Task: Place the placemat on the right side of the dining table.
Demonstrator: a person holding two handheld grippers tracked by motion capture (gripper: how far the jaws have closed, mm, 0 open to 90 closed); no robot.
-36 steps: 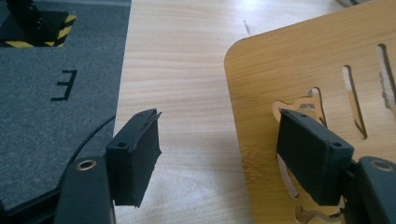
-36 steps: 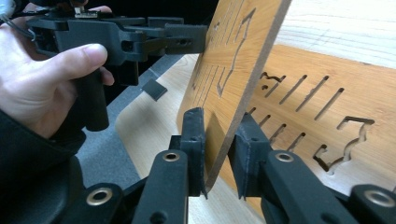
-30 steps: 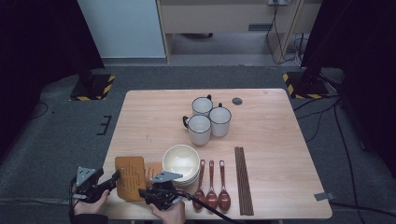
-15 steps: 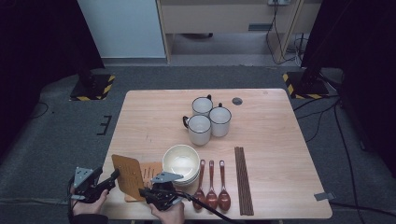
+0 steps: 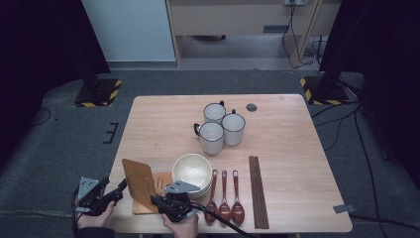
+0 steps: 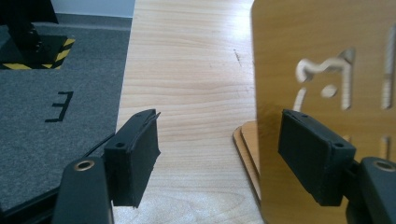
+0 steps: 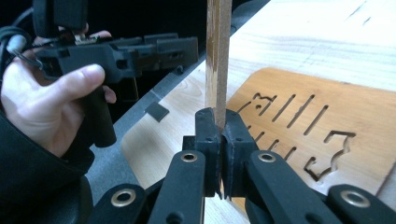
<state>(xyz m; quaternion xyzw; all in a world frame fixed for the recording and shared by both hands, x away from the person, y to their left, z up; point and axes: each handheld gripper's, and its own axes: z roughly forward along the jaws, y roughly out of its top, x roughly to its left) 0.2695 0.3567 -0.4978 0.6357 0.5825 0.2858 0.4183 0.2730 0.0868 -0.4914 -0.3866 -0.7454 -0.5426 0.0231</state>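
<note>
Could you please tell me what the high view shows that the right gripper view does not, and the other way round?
From the high view: three mugs, stacked bowls, three spoons and chopsticks spread across the table. From the right gripper view: the right tool with its jaws clamped on the edge of the upright board, plus the slots and animal-shaped cut-out in the flat board. Both share the upright board, the flat board and the left tool in the person's hand.

the near-left wooden boards are honey brown with slot cutouts, on a pale wood-grain surface. white mugs have dark rims; the bowl is cream; spoons are reddish brown; chopsticks are dark brown.
</note>
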